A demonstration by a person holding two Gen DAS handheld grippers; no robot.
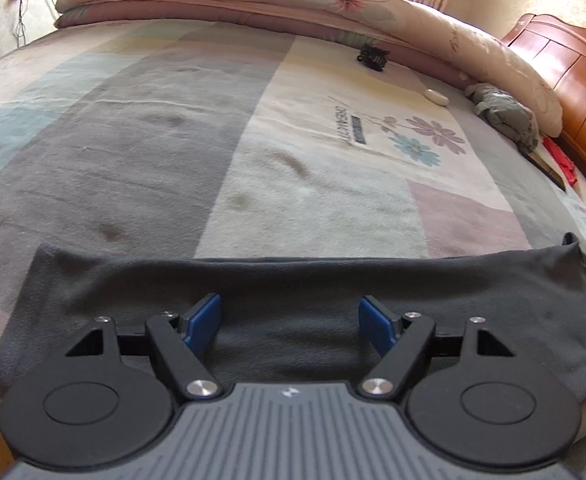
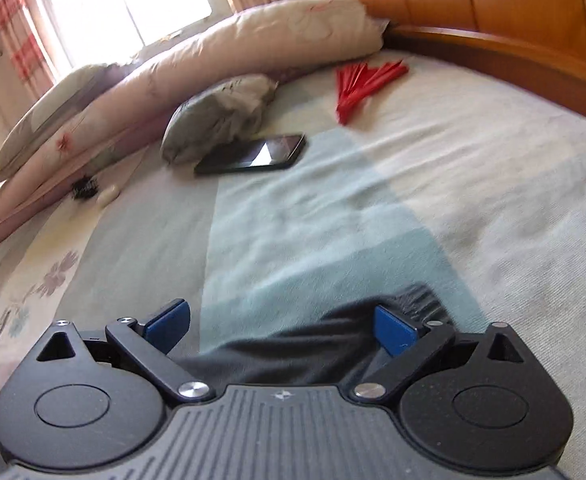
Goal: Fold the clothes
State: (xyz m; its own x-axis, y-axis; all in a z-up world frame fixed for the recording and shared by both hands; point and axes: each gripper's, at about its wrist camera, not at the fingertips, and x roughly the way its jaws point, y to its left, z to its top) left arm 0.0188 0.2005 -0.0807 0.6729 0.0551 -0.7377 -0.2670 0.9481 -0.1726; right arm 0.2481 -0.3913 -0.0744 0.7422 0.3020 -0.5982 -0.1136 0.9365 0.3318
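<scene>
Two grippers are mine, and both sit over a wide bed blanket of grey, cream, pale blue and pink blocks (image 1: 253, 128) that fills everything ahead of them. Beyond my left gripper (image 1: 289, 322), at the far edge, lies a long folded pink floral quilt (image 1: 253, 4). Directly under and ahead of that gripper stretches the dark grey soft garment (image 1: 313, 280), laid flat in a broad band across the blanket; the blue pads stand wide apart above it, holding nothing. My right gripper (image 2: 283, 326) is likewise spread wide, with an end of the garment (image 2: 313, 344) lying between and beneath its fingers, not pinched. Ahead of it rests a crumpled grey-green cloth bundle (image 2: 217, 116), a black phone (image 2: 253, 152) just beside that, and a red folded fan (image 2: 363, 84) farther right.
</scene>
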